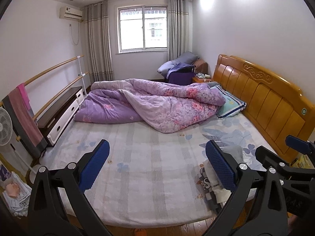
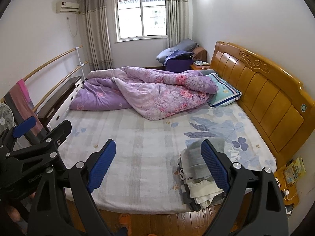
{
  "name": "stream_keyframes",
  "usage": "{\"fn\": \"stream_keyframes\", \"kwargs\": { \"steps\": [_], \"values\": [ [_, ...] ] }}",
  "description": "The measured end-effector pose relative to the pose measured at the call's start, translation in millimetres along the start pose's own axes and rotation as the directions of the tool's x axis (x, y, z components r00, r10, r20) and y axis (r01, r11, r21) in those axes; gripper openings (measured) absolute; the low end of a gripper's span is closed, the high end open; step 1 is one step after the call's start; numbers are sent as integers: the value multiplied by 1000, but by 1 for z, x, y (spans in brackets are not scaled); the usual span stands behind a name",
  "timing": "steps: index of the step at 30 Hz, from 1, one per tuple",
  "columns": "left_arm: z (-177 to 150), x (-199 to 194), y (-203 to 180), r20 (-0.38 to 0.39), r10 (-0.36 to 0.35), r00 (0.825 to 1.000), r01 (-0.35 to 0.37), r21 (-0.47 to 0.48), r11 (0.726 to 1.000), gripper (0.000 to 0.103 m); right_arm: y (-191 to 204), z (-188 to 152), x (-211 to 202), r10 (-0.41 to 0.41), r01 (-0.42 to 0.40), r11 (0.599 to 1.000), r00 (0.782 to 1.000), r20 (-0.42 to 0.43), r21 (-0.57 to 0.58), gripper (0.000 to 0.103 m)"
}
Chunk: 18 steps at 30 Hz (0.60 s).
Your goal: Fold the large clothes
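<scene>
A stack of folded clothes [image 2: 198,175] lies at the bed's near right corner; it also shows in the left wrist view [image 1: 212,179], partly hidden behind the right finger. My left gripper [image 1: 157,165] is open and empty, held above the near edge of the bed. My right gripper [image 2: 158,163] is open and empty too, just right of the left one, its right finger over the stack. The left gripper shows at the left of the right wrist view [image 2: 37,137]. The bed sheet [image 2: 141,137] is pale with blue flowers.
A crumpled purple floral quilt [image 2: 149,92] and a pillow [image 2: 224,94] lie at the far side of the bed. A wooden headboard [image 2: 265,90] runs along the right. A dresser [image 1: 63,112], rails with towels and a fan [image 1: 5,125] stand on the left.
</scene>
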<state>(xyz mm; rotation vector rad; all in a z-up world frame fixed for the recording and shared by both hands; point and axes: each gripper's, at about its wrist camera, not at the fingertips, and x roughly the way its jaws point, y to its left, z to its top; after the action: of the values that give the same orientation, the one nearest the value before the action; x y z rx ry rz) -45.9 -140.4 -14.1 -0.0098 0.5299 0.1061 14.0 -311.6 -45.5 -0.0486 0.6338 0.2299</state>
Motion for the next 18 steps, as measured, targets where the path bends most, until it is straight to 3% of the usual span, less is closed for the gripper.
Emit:
{"fn": "stream_keyframes", "kwargs": {
  "steps": [18],
  "values": [
    [11,12,-9,2,-1,1000,1,9,1000,98,-7,8,7,-14,14,1000,1000,-7,12,85]
  ]
}}
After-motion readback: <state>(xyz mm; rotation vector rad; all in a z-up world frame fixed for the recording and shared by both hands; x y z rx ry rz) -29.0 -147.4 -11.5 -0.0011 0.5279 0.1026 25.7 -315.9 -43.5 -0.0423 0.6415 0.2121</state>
